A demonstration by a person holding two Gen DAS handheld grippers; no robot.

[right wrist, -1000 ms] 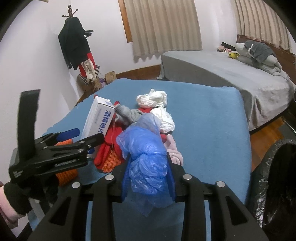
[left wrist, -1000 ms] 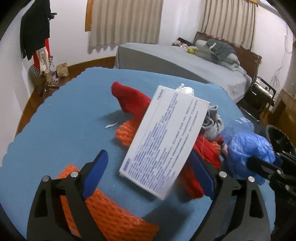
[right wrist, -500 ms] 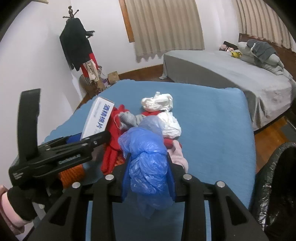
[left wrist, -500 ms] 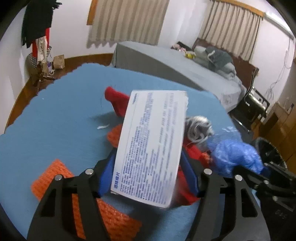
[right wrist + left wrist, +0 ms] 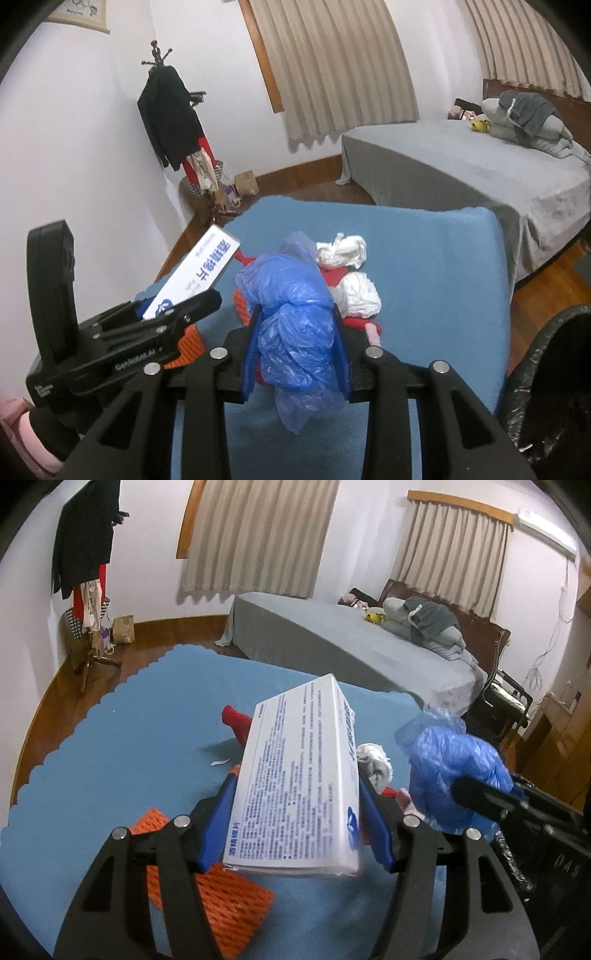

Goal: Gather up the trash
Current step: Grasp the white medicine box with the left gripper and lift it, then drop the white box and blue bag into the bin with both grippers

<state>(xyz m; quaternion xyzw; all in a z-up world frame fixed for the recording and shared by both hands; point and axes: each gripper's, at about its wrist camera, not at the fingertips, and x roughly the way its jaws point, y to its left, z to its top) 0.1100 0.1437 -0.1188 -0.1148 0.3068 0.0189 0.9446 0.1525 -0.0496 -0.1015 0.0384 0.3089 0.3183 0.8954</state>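
My left gripper (image 5: 295, 788) holds a white printed box (image 5: 291, 746) clear of the blue table cover (image 5: 110, 757). Its jaws are still closing, and the blue pads press on the box's two sides. In the right wrist view the box (image 5: 199, 273) sticks up out of the left gripper (image 5: 177, 306) at the left. My right gripper (image 5: 295, 314) is shut on a crumpled blue plastic bag (image 5: 288, 280), which hangs below the fingers. That bag (image 5: 450, 768) also shows at the right of the left wrist view.
On the cover lie orange mesh (image 5: 221, 897), a red cloth (image 5: 236, 720) and two white crumpled wads (image 5: 343, 251). A black bin bag (image 5: 546, 387) stands off the table's right edge. A grey bed (image 5: 461, 166) is behind, a coat rack (image 5: 170, 122) at the left wall.
The left jaws closed onto the white box and lifted it off the pile, tipping it more upright. The right gripper rose a little with the blue bag.
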